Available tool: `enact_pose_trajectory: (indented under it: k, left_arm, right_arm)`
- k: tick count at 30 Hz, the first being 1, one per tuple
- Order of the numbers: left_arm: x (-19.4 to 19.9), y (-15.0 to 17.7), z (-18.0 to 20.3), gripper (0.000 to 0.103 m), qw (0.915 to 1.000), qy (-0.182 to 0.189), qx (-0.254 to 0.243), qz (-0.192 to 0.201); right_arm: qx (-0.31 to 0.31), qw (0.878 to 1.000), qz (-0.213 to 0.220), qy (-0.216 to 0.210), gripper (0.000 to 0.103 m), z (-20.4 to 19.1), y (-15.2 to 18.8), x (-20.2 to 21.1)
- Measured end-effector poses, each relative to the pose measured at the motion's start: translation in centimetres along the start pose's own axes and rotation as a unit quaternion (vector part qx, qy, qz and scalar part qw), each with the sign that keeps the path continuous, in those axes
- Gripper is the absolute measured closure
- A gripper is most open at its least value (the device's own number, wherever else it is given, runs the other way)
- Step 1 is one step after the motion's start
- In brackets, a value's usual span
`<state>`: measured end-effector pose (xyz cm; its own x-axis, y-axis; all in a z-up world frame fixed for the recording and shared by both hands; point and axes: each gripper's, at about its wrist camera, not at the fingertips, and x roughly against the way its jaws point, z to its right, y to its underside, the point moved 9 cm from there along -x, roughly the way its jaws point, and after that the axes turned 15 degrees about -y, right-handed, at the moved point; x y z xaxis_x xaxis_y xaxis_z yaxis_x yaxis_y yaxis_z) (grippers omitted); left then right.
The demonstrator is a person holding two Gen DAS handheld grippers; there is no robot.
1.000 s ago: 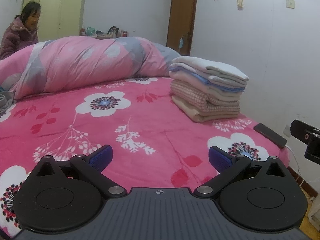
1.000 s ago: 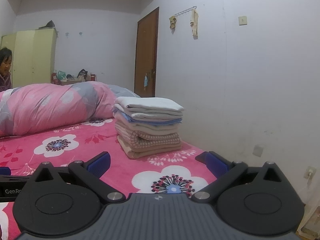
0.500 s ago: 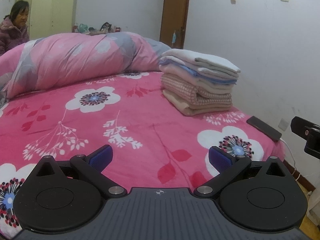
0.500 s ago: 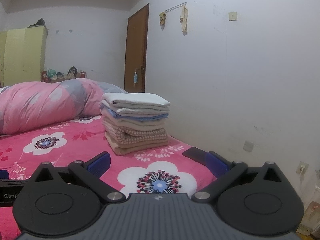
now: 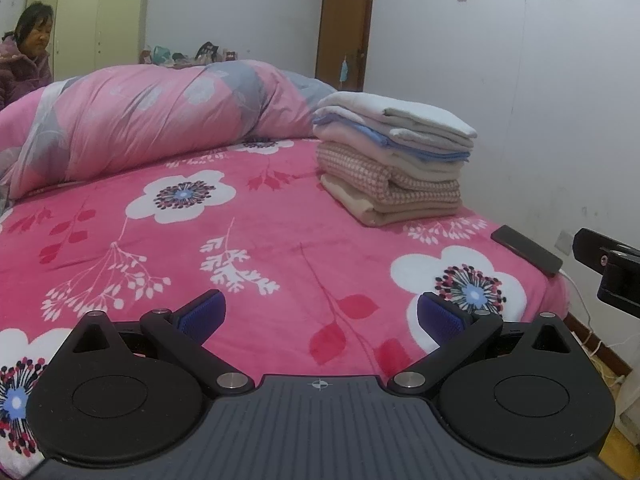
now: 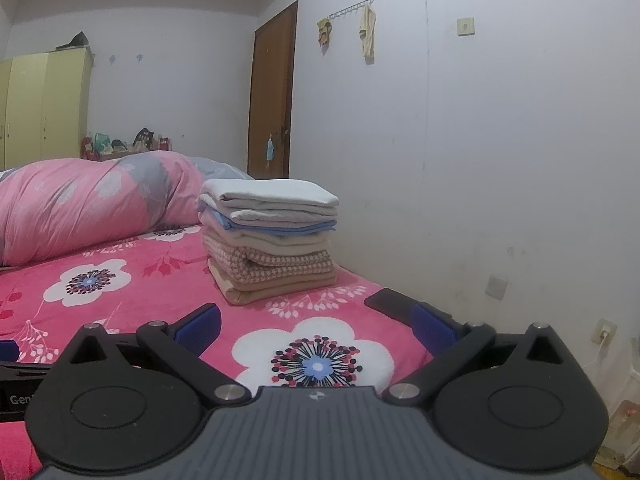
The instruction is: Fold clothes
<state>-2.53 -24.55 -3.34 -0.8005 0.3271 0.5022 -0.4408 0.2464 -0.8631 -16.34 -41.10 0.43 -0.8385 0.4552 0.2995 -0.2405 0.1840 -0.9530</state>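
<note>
A neat stack of folded clothes (image 5: 394, 160) (image 6: 272, 236) sits on the far right side of the pink flowered bed (image 5: 224, 240) (image 6: 132, 292), near the wall. White, blue, beige and pink-checked pieces lie in it. My left gripper (image 5: 320, 314) hovers open over the bed's near part, well short of the stack, with nothing between its blue pads. My right gripper (image 6: 318, 326) is open too, empty, low over the bed's right corner; part of it shows at the right edge of the left wrist view (image 5: 612, 268).
A rolled pink and grey quilt (image 5: 152, 120) (image 6: 92, 200) lies across the bed's far side. A black phone (image 5: 526, 250) (image 6: 390, 300) with a white cable rests at the bed's right edge. A person (image 5: 26, 64) sits at the far left. The wall is close on the right.
Both grippers have shifted a little, so the stack sits slightly differently in each view. Their jaws stay open and the clothes have not moved.
</note>
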Motion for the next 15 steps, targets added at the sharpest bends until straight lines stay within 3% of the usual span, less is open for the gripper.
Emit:
enact_pose_trajectory:
  k: [15]
  left_arm:
    - [-0.14, 0.07, -0.66, 0.0, 1.0, -0.002, 0.003, -0.003]
  right_arm:
    - [0.004, 1.0, -0.003, -0.003, 0.0, -0.7, 0.08, -0.03]
